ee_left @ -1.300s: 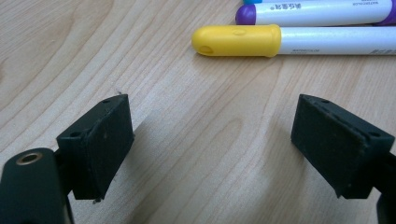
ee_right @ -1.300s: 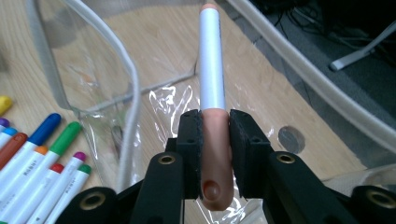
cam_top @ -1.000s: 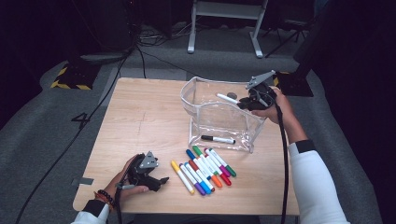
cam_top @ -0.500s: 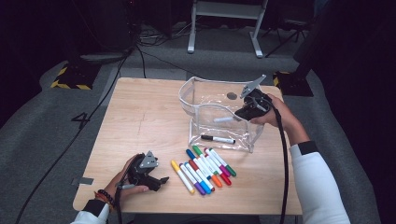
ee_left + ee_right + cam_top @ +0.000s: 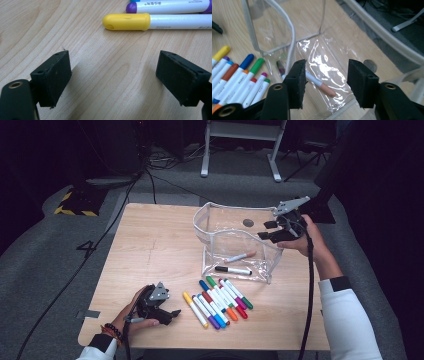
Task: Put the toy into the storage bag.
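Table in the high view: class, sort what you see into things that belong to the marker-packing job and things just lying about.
Part of the job:
clear pouch
peach marker and black marker inside it
row of markers
right gripper, open
left gripper, open

Just lying about:
cables on the floor
metal stand

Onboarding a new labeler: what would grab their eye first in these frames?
Likely the clear plastic pouch standing open at the table's far right, with a peach-capped marker and a black marker lying inside it. Next, the row of coloured markers fanned out on the wood just in front of it. The right gripper hovers open at the pouch's rim, and the left gripper rests open beside the markers.
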Demonstrator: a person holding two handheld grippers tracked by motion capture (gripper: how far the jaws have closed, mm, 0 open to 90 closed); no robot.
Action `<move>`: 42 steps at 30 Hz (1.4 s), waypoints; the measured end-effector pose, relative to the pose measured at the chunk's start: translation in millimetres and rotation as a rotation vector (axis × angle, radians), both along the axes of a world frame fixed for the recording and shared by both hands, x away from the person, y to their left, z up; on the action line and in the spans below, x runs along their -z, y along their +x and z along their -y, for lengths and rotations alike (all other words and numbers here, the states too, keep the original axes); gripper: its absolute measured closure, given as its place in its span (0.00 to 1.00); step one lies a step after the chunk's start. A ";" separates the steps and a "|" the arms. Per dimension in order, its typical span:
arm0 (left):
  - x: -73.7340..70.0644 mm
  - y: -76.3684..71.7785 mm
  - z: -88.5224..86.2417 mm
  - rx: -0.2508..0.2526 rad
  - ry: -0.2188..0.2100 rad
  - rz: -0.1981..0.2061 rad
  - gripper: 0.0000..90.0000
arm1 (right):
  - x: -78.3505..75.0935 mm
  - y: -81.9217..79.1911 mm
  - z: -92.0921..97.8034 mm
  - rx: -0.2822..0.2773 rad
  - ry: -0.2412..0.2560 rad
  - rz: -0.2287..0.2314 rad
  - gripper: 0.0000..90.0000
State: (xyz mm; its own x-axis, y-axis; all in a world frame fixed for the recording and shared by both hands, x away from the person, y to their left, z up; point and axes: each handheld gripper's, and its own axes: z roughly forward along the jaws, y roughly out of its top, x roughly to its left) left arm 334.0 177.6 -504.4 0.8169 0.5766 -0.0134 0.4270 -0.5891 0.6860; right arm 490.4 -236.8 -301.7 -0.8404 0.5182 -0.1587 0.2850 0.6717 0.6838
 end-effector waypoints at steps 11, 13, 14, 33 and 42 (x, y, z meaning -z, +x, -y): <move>0.0 -0.1 0.0 -0.001 0.000 0.000 0.15 | -22.5 -45.5 36.2 0.054 0.137 0.130 0.45; 0.0 -0.2 0.1 -0.002 -0.002 -0.001 0.15 | -23.3 -57.0 44.2 0.060 0.149 0.149 0.45; 0.0 -0.1 0.0 -0.001 0.000 -0.001 0.15 | -23.4 -61.0 46.8 0.069 0.146 0.159 0.45; 0.0 -0.4 0.1 -0.003 -0.001 0.000 0.15 | 52.4 -134.3 74.8 0.066 0.188 0.148 0.47; -0.1 -1.1 0.3 0.000 0.000 0.000 0.15 | 115.7 -142.9 41.2 0.007 0.173 0.053 0.51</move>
State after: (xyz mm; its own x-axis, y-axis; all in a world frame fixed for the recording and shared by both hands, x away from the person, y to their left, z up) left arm 332.9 177.3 -504.3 0.8167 0.5769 -0.0132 0.4272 -0.5891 0.6858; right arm 347.5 -278.0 -417.4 -0.8295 0.5475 -0.1101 0.2501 0.5405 0.8033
